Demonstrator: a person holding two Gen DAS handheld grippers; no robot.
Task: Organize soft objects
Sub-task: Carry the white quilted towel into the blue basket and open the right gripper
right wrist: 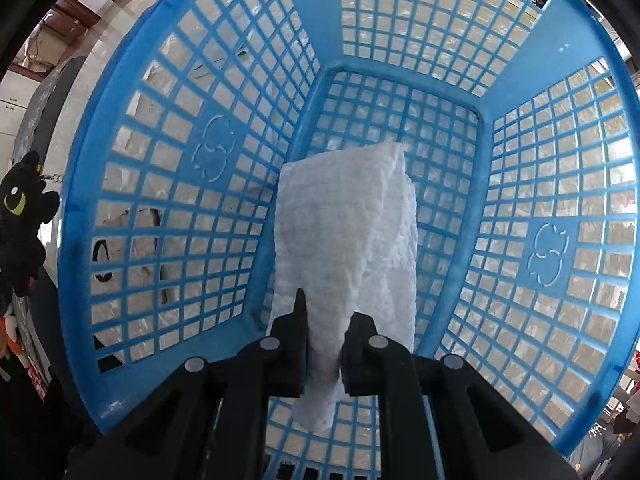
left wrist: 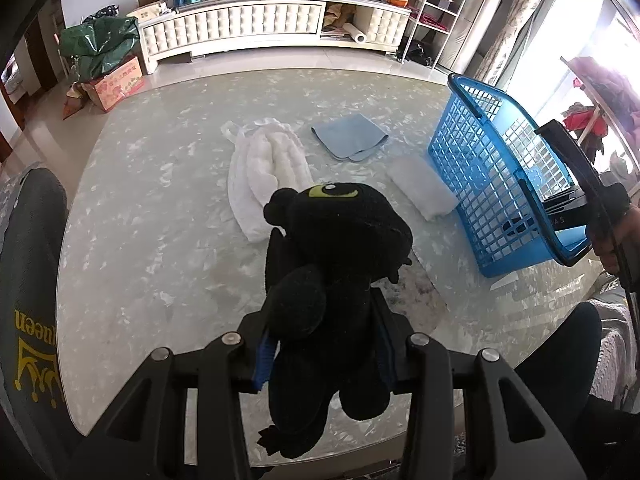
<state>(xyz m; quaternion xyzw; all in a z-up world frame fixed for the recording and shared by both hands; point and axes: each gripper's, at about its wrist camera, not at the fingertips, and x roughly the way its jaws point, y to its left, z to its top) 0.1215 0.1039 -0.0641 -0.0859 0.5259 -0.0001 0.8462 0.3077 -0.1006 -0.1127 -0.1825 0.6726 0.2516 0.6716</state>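
Note:
My left gripper (left wrist: 326, 304) is shut on a black plush dragon (left wrist: 340, 240) with a yellow-green eye and holds it above the glass table (left wrist: 160, 208). On the table lie a rumpled white towel (left wrist: 264, 176), a flat light-blue cloth (left wrist: 350, 136) and a folded white towel (left wrist: 422, 188) next to the blue mesh basket (left wrist: 480, 168). In the right wrist view my right gripper (right wrist: 326, 320) points down into the basket (right wrist: 552, 52), shut on a white towel (right wrist: 352, 232) that hangs toward the basket floor. The plush dragon (right wrist: 22, 216) shows at that view's left edge.
A hand (left wrist: 616, 236) holds the right gripper over the basket at the table's right side. Grey chair backs (left wrist: 32, 280) stand at the near edge. Beyond the table are a white cabinet (left wrist: 256, 28), a cardboard box (left wrist: 116, 84) and a white rack (left wrist: 436, 8).

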